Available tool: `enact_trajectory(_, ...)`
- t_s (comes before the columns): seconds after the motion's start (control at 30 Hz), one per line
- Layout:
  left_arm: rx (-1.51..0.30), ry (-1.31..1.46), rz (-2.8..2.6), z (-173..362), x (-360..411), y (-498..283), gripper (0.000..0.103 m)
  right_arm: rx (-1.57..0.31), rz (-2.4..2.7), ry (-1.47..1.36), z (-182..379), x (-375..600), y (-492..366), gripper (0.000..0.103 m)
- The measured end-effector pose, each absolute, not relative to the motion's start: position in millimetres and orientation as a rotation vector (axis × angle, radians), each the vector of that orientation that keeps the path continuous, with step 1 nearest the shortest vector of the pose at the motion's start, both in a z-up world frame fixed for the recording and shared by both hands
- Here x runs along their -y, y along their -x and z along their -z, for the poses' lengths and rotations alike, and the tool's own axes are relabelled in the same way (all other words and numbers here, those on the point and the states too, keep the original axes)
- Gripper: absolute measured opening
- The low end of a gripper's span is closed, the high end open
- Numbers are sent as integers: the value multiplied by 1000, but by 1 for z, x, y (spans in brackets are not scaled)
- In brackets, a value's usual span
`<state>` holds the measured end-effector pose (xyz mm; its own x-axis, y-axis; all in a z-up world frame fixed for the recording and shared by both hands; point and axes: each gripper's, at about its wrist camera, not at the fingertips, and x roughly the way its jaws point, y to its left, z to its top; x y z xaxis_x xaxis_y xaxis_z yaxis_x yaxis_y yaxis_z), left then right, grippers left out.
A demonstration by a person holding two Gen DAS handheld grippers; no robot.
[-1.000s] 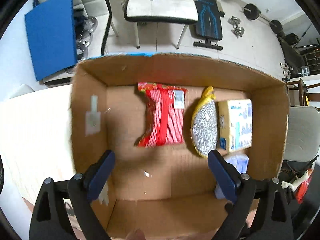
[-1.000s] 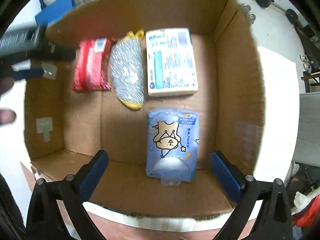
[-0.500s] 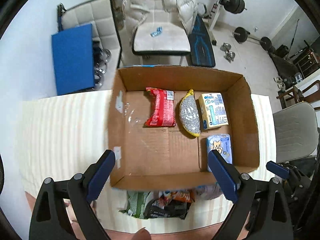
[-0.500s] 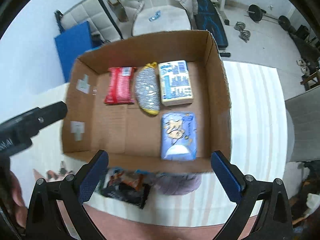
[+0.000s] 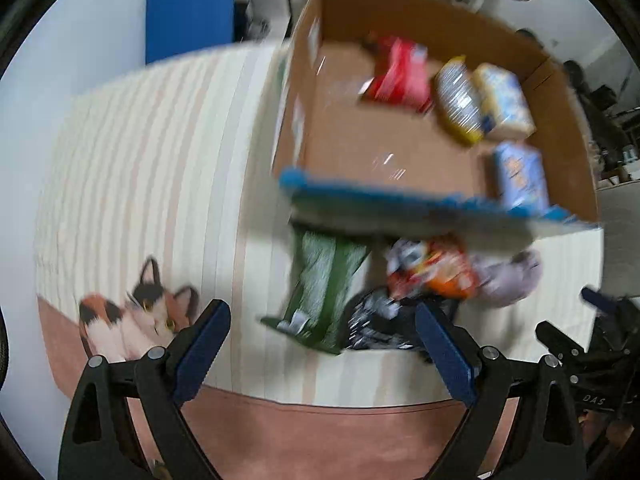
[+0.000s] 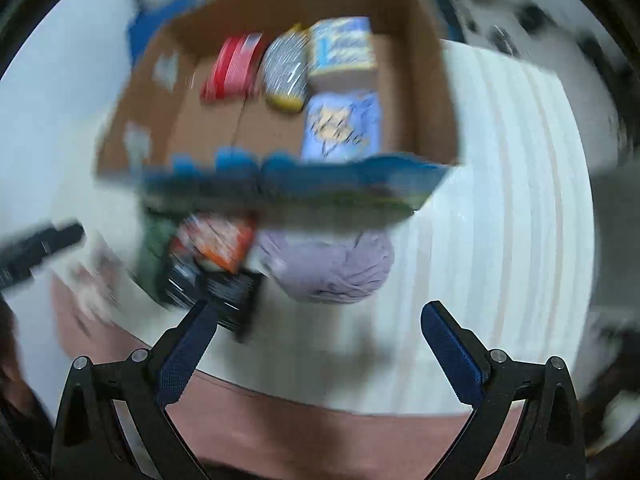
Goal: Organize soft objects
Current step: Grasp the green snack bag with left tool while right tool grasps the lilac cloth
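The left gripper [image 5: 322,334] and the right gripper [image 6: 318,332] both point down with jaws spread wide and nothing in them. The soft things still to sort lie in a heap on the striped cloth [image 5: 168,152], just in front of the cardboard box [image 5: 404,216]: a green pack [image 5: 324,284], an orange pack [image 5: 436,270] and what looks like a purple yarn ball [image 6: 332,268], though the view is blurry. Four packs already sit inside the box. To do this step well, pick one thing, come straight down over it and squeeze gently. A second ago both grippers were right over the box; now they are over the heap.
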<state>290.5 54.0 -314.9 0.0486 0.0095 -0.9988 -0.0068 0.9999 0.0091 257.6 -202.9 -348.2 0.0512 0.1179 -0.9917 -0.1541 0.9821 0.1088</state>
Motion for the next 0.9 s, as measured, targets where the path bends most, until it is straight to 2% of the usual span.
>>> enact_trajectory(0.17, -1586, 19, -43, 353, -60, -275, 95, -1509, -297, 406, 390, 160, -260, 91)
enact_trajectory(0.47, -1630, 12, -48, 378, -59, -261, 95, -1536, -387, 702, 439, 128, -255, 89)
enact_trajectory(0.53, -1626, 14, -49, 379, -58, -262, 95, -1539, -368, 735, 447, 129, -254, 75)
enact_trajectory(0.63, -1622, 13, -44, 380, -58, -263, 95, -1552, -356, 706, 447, 135, -254, 57)
enact_trajectory(0.67, -1622, 12, -42, 380, -58, -264, 95, -1569, -341, 688, 445, 140, -252, 45)
enact_trajectory(0.8, -1623, 18, -29, 387, -62, -271, 95, -1727, -296, 444, 440, 171, -254, 44)
enact_trajectory(0.9, -1631, 14, -11, 392, -60, -275, 95, -1892, -275, 102, 446, 203, -242, 44)
